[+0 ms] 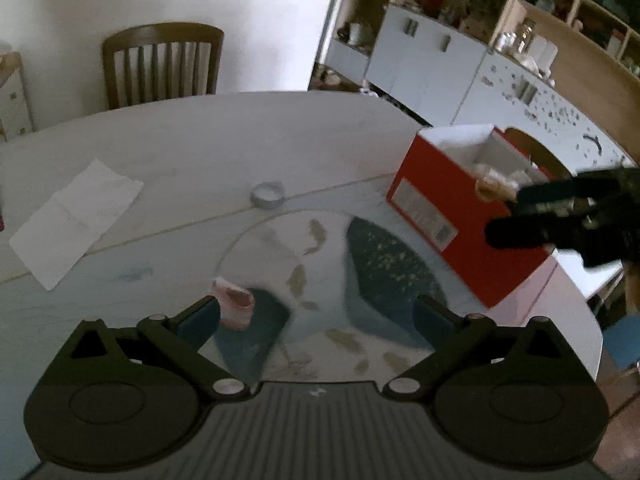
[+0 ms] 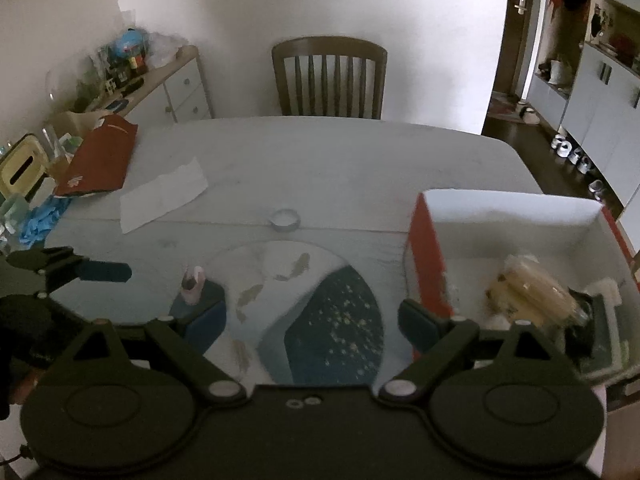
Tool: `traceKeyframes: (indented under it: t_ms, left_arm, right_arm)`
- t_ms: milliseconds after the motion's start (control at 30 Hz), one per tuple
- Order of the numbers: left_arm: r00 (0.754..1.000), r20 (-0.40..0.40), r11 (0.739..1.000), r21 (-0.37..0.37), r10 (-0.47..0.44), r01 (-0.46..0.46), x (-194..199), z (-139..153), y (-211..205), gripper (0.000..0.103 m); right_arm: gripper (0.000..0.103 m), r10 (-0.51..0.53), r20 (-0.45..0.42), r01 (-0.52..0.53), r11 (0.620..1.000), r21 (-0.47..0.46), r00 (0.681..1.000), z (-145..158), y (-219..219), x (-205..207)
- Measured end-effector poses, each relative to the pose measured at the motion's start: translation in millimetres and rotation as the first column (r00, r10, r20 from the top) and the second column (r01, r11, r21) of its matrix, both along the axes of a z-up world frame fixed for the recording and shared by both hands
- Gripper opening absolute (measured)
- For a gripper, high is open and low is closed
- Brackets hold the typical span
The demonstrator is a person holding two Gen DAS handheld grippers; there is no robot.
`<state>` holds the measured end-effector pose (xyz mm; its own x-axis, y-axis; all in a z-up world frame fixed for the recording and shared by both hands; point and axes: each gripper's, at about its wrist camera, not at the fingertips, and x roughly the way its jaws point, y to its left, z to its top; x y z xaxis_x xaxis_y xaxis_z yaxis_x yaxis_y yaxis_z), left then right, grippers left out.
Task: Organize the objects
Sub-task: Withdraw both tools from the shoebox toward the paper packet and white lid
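Note:
A small pink object stands on the round fish-pattern mat, just beyond the left pad of my left gripper, which is open and empty. An open red box with white inner walls sits at the table's right end. The right gripper hangs open by the box's near wall. In the right wrist view my right gripper is open and empty above the mat, with the pink object by its left pad. The box holds a yellowish jar and a dark flat item.
A grey tape roll and a white paper sheet lie further back on the table. A red bag, blue gloves and clutter crowd the left edge. A wooden chair stands behind.

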<state>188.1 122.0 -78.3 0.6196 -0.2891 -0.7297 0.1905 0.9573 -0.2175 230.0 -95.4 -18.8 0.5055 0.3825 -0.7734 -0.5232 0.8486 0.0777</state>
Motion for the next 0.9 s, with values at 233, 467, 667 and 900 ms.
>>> traceKeyframes:
  t_ms: [233,467,667,900]
  left_arm:
    - [0.999,0.017,0.996,0.080,-0.052,0.050,11.8,-22.6,15.7,0.103]
    - [0.996,-0.028,0.983,0.159,-0.088,0.092,33.9,-50.2,26.0,0.103]
    - [0.992,-0.016,0.979,0.158,-0.128,0.129,46.2,-64.8,32.6,0.103]
    - [0.983,0.000,0.971,0.159,-0.182,0.180,56.5,-75.0,33.7,0.103]
  right_arm:
    - [0.093,0.026,-0.002,-0.026,0.999,-0.025,1.000,-18.0,32.9,25.0]
    - [0.092,0.043,-0.020,-0.044,0.997,-0.070,0.999,-42.6,64.8,57.5]
    - [0.090,0.056,-0.032,-0.059,0.992,-0.110,0.998,-66.4,88.7,89.9]
    - [0.088,0.074,-0.033,-0.078,0.987,-0.138,0.997,-87.5,106.9,115.3]
